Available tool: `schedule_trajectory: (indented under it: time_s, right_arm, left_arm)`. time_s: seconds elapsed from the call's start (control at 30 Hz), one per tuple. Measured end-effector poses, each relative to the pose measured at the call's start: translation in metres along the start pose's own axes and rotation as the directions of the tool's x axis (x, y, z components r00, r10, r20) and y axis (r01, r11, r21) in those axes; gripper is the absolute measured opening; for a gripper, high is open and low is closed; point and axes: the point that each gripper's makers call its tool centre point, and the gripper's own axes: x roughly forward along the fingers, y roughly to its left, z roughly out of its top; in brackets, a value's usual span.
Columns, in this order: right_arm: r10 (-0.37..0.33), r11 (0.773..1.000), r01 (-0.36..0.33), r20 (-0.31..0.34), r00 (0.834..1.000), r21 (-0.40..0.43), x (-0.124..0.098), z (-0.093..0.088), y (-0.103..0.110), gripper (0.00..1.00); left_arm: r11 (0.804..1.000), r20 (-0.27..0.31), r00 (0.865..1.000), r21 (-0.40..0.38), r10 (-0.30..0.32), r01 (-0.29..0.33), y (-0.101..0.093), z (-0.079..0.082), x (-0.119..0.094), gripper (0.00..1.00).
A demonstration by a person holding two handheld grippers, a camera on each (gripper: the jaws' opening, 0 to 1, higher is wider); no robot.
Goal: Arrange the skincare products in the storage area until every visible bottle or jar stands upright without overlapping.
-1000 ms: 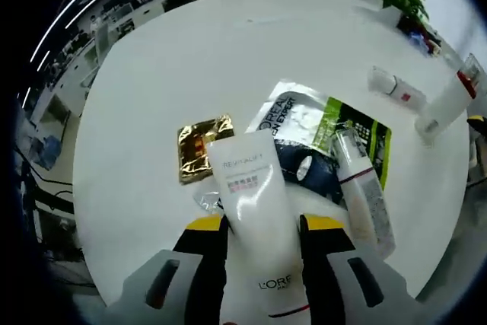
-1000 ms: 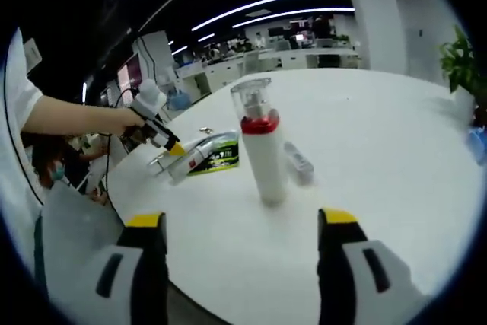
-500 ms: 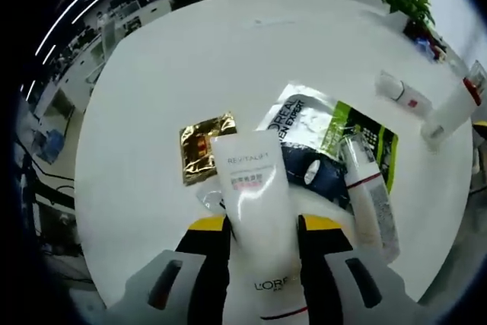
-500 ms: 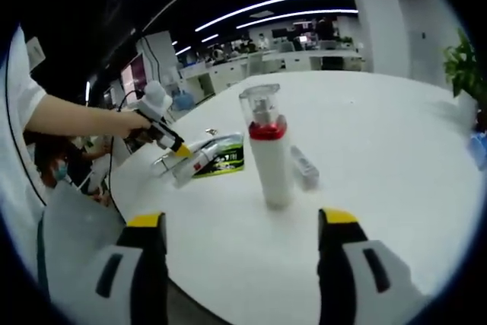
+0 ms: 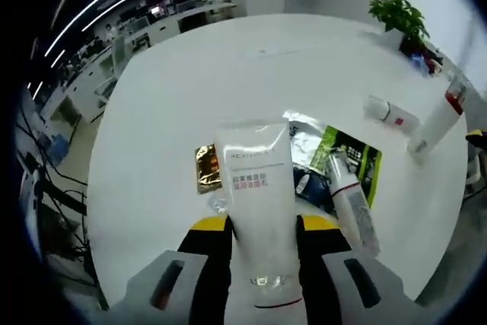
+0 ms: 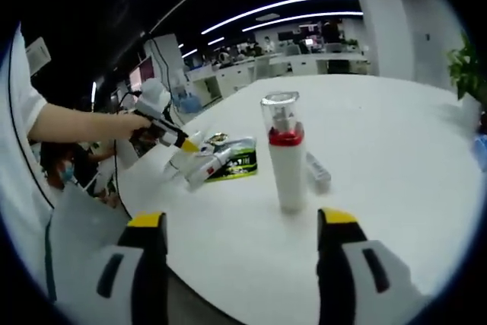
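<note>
your left gripper (image 5: pixel 262 237) has its yellow-tipped jaws clamped on the lower part of the white tube (image 5: pixel 255 203), low in the centre of the left gripper view. the tube's flat crimped end points up the frame and its cap end is hidden down between the jaws, so you hold it where the body is firm enough not to fold; from here it looks lifted off the table (image 5: pixel 190 81), likely on its way to being stood on its cap.

just beyond the tube, near the middle of the frame, lies the heap that needs sorting: a gold sachet (image 5: pixel 206 169) to the left, a green and white sachet (image 5: pixel 335 154) to the right, a dark sachet (image 5: pixel 308 186) partly under it, and a clear bottle (image 5: pixel 351 199) lying on its side across them. these overlap, so that part is not done. further right a small white tube (image 5: pixel 389 114) lies flat, and at the right edge the pump bottle (image 5: pixel 435 121) stands upright.

your right gripper (image 6: pixel 243 237) has its jaws spread wide on nothing, at the bottom of the right gripper view, facing the pump bottle (image 6: pixel 285 159) in the centre. no tray, box or bin shows; everything sits on the bare table. a potted plant (image 5: pixel 397 13) is upper right.
</note>
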Motion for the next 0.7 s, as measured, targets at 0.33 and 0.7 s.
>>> schedule_trajectory:
  time_s: [0.33, 0.7]
  right_arm:
    - [0.063, 0.997, -0.059, 0.078, 0.995, -0.046, 0.002, 0.038, 0.025, 0.79]
    - [0.139, 0.988, -0.130, 0.105, 0.985, -0.088, 0.017, 0.062, 0.049, 0.77]
  left_arm:
    - [0.999, 0.093, 0.996, 0.040, -0.016, 0.012, -0.024, -0.002, -0.036, 0.30]
    - [0.999, 0.143, 0.989, 0.044, -0.034, 0.028, -0.048, -0.010, -0.065, 0.29]
